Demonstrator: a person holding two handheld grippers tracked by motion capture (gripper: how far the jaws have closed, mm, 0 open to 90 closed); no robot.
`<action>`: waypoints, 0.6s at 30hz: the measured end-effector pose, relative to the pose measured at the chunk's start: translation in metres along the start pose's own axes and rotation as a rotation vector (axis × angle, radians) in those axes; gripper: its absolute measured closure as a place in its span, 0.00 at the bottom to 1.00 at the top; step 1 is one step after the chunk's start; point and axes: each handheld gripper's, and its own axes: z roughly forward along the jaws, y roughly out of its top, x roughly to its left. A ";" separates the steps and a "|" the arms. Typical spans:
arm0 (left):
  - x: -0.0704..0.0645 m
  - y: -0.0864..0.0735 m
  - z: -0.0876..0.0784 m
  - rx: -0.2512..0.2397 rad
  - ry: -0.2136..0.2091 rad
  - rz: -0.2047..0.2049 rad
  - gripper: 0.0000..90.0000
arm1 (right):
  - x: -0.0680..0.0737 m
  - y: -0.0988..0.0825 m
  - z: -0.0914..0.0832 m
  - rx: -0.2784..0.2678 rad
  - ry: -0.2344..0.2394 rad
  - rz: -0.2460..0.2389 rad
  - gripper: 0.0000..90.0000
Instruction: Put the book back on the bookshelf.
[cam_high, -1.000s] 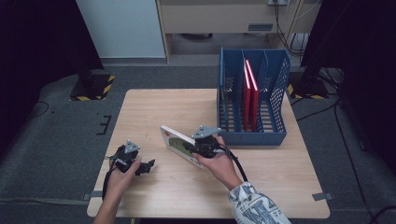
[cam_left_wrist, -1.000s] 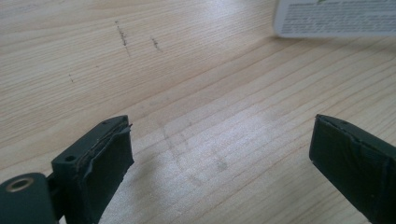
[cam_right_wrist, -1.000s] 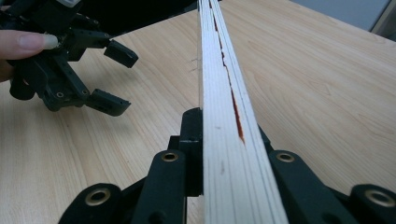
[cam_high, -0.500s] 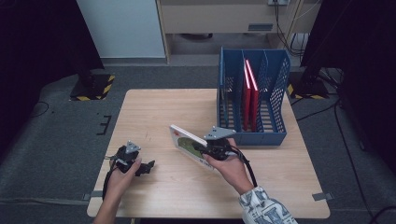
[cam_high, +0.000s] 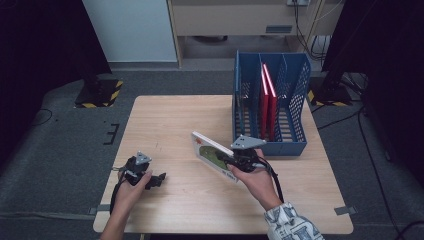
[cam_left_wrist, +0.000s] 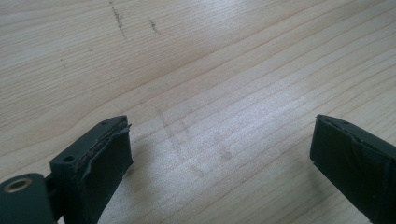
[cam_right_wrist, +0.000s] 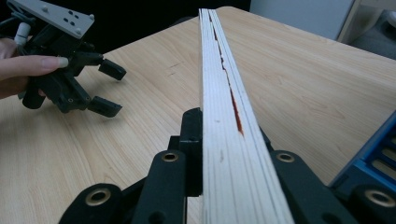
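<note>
Fingers: your right gripper (cam_high: 231, 161) is clamped on the lower edge of a thin picture book (cam_high: 212, 152), which stands tilted off the table (cam_high: 165, 120), just in front of the blue rack (cam_high: 272, 145). Your left gripper (cam_high: 156, 178) rests spread and empty on the wood, well apart.

Risk, near: the book is pinched at one edge only; it could pivot or slip if you swing it fast.

Risk, middle: its free corner may catch the rack's front wall if carried in too low.

Risk, far: two red books (cam_high: 267, 97) already fill one slot; a poorly aimed entry could strike them or a divider.
</note>
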 end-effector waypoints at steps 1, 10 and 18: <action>0.000 0.000 0.000 0.001 0.000 0.000 0.05 | -0.002 -0.001 -0.003 -0.003 -0.005 0.002 0.84; -0.001 -0.001 0.002 0.014 -0.003 0.009 0.05 | -0.007 0.001 -0.015 -0.013 -0.018 0.014 0.84; -0.002 -0.001 0.003 0.017 -0.002 0.007 0.05 | -0.012 0.004 -0.028 -0.020 -0.031 0.025 0.84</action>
